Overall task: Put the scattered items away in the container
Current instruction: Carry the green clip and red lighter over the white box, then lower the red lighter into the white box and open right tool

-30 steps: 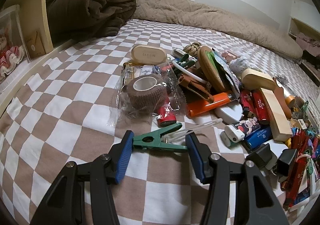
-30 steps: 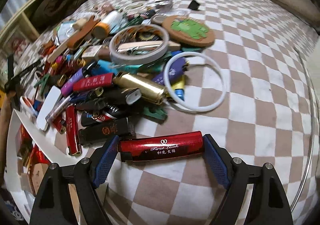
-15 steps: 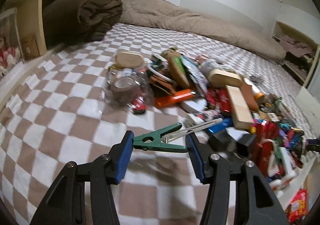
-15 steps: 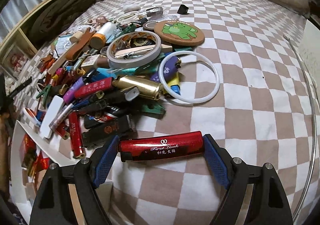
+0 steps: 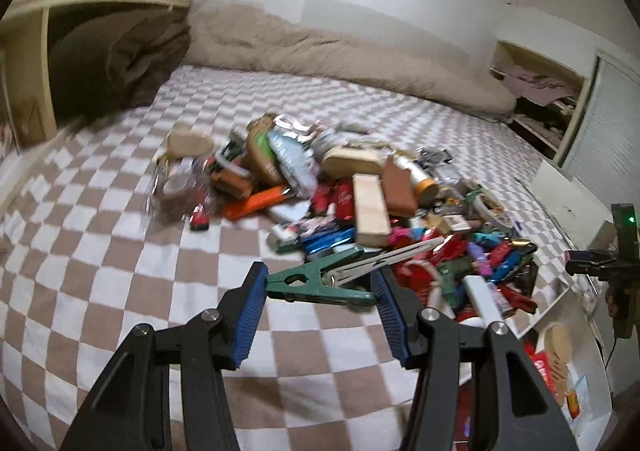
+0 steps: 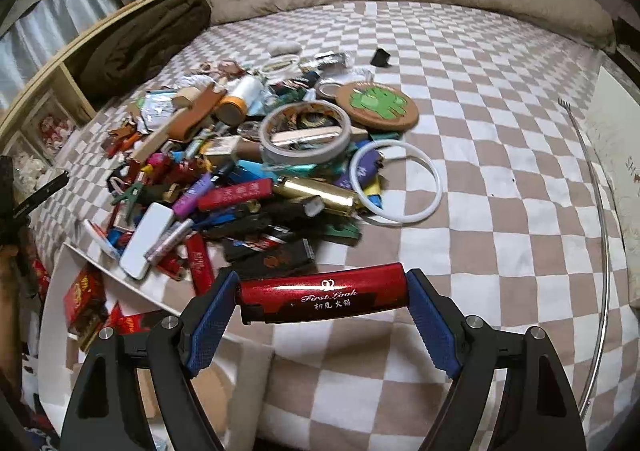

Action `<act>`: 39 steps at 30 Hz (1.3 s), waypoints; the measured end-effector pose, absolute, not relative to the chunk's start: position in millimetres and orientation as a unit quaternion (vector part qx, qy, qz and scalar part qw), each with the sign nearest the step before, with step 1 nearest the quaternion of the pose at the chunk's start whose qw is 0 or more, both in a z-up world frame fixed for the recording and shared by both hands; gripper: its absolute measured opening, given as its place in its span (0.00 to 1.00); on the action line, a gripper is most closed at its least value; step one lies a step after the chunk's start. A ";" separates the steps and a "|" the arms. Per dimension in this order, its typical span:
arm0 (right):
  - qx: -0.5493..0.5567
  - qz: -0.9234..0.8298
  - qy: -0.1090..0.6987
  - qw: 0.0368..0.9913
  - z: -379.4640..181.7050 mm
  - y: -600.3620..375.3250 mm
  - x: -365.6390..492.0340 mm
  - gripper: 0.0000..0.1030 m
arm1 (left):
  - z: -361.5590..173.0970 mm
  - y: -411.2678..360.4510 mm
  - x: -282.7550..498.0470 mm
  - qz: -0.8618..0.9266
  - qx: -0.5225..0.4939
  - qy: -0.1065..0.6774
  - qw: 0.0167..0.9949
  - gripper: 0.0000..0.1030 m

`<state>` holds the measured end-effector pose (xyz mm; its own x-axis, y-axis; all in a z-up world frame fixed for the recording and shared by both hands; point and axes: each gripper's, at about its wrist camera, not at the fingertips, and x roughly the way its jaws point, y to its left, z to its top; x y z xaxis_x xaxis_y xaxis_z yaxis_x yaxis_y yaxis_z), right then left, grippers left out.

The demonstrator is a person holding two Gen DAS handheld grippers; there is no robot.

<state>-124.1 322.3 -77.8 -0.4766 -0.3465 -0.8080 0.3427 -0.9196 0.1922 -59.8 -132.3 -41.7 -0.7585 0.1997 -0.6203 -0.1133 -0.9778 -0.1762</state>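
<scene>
Scattered items [image 6: 256, 179] lie heaped on a checkered bedspread [image 6: 480, 155], spilling toward its near edge. The left gripper [image 5: 318, 285] is clamped on a green clip [image 5: 316, 283], held above the bed; the right gripper [image 6: 322, 297] grips a red lighter [image 6: 320, 293] lengthwise between its blue pads.

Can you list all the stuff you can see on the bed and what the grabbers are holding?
green clip: one, green, clamped in the left gripper
red lighter: one, shiny red, clamped endwise in the right gripper
pile of small items: many, mixed colours, mid-bed
white ring: one, white, pile's right edge
tape roll: one, grey, on the pile
round coaster: one, brown with green figure, behind the tape
checked bedsheet: one, brown and white
left gripper: black, blue pads
right gripper: black, blue pads
</scene>
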 end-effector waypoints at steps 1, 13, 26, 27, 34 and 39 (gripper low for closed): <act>0.468 -0.860 -0.003 0.206 -75.7 320.6 -121.7 0.82 | -38.4 -128.8 -58.7 0.937 -0.334 -0.061 0.087 0.52; 0.442 -0.856 0.016 0.268 -42.1 289.8 -80.7 0.82 | -19.8 -68.0 -30.1 0.916 -0.350 -0.057 0.187 0.52; 0.461 -0.824 0.105 0.313 -33.1 256.2 -39.1 0.82 | -25.2 -31.4 1.4 0.889 -0.380 -0.048 0.252 0.52; 0.467 -0.818 0.118 0.315 -35.3 253.6 -36.2 0.82 | -26.1 -29.8 3.4 0.887 -0.381 -0.045 0.255 0.52; 0.511 -0.769 0.174 0.343 -60.6 235.9 -14.3 0.82 | -32.8 -14.3 19.2 0.874 -0.400 -0.022 0.276 0.52; 0.531 -0.729 0.234 0.363 -76.6 224.8 6.1 0.82 | -34.8 -7.9 26.7 0.867 -0.407 -0.023 0.287 0.52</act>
